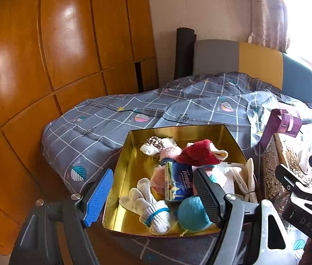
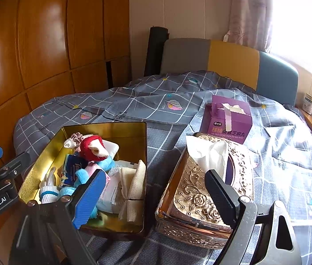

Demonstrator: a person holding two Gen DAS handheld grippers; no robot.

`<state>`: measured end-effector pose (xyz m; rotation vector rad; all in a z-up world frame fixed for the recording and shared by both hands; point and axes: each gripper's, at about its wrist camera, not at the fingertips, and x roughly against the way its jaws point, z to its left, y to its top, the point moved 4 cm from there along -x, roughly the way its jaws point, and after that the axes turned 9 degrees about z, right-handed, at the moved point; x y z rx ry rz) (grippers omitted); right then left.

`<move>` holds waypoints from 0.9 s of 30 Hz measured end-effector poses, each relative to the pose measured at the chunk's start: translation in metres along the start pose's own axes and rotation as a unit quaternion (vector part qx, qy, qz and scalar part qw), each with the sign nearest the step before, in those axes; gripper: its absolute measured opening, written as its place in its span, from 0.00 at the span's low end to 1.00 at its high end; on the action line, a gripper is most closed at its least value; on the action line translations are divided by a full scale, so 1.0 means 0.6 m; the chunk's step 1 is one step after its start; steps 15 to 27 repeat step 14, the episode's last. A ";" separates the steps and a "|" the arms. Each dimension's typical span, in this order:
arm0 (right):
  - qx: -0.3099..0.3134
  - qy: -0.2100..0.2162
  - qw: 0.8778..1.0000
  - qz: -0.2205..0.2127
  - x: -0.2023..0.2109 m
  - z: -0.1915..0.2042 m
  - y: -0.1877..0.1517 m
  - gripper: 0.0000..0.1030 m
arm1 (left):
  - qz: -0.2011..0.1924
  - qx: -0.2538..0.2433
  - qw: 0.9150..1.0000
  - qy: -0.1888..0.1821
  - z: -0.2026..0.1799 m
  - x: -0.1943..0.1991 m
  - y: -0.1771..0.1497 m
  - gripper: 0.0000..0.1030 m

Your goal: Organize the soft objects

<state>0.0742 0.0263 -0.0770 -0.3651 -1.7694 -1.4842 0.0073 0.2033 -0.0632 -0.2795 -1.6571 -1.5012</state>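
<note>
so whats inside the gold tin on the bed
The gold tin holds white gloves tied with a blue band, a Tempo tissue pack, a red sock, a blue sock and folded cream cloth. Whatever lies beneath the pile is covered.

Count on the bed (image 2: 167, 141): one gold tin (image 2: 103, 128); one ornate tissue box (image 2: 191, 190); one purple carton (image 2: 228, 119). Inside the tin: one Tempo tissue packet (image 1: 179, 181), one white knit glove bundle (image 1: 153, 212), one red soft item (image 1: 197, 152), one blue ball (image 1: 189, 214). Remaining contents too jumbled to count.
</note>
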 end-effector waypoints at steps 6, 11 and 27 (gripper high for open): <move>0.001 -0.002 1.000 0.000 -0.001 0.001 0.001 0.89 | 0.007 0.011 1.000 0.004 0.008 -0.006 -0.001 0.74; 0.007 -0.001 1.000 0.000 0.000 -0.002 -0.005 0.89 | 0.006 0.009 1.000 -0.007 0.006 -0.007 -0.004 0.74; 0.007 -0.001 1.000 -0.005 0.004 -0.004 -0.005 0.89 | 0.010 0.011 1.000 -0.021 0.006 -0.009 -0.004 0.74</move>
